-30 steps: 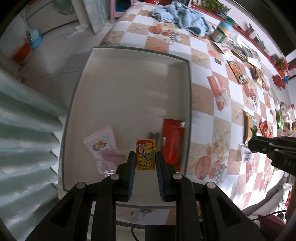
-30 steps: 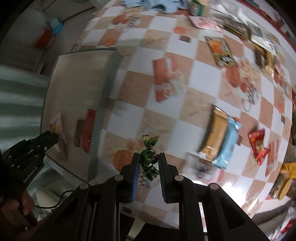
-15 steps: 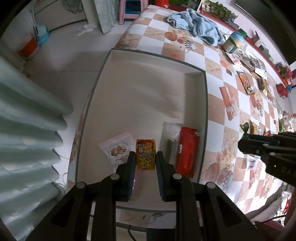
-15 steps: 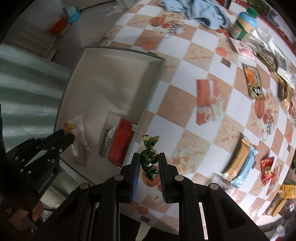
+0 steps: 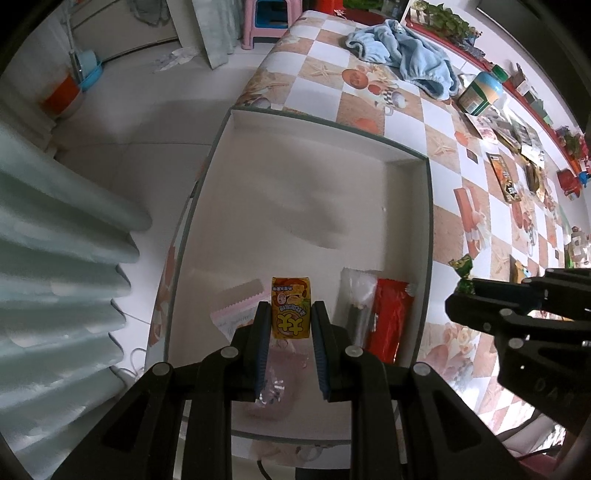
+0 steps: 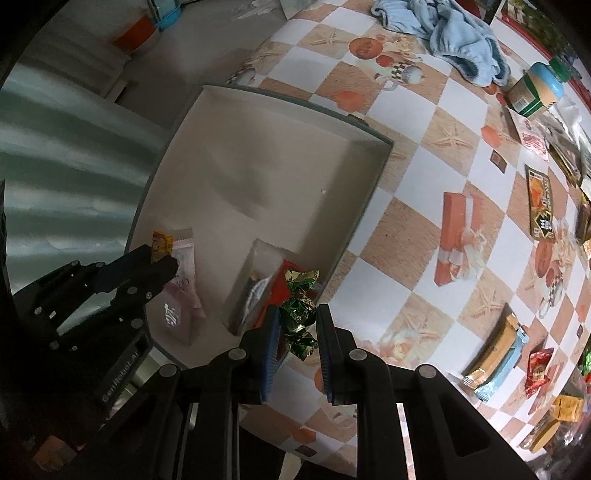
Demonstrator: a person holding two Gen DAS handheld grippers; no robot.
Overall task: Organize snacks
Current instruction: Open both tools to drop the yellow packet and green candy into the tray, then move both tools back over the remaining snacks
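Note:
My left gripper [image 5: 290, 317] is shut on a small yellow snack box [image 5: 290, 308] and hangs over the near end of a white open box [image 5: 295, 192]. On the box floor lie a pink packet [image 5: 236, 314], a clear packet [image 5: 356, 295] and a red packet [image 5: 389, 319]. My right gripper [image 6: 297, 325] is shut on a green foil-wrapped candy [image 6: 299, 314], above the box's near right rim. From the right wrist view the left gripper [image 6: 157, 264] shows with the yellow box [image 6: 162, 243] in it. The right gripper [image 5: 465, 290] with the candy [image 5: 461, 271] appears at the right of the left wrist view.
The box [image 6: 258, 177] stands at the left end of a checkered tablecloth [image 6: 406, 177]. A blue towel [image 6: 454, 29] and a jar [image 6: 535, 92] lie at the far end. Several snack packets [image 6: 495, 354] are scattered to the right. Floor [image 5: 129, 122] lies past the table's left edge.
The right gripper has carried the green candy leftward from over the tablecloth to the box's right rim. The left gripper has shifted a little over the box with the yellow box still held.

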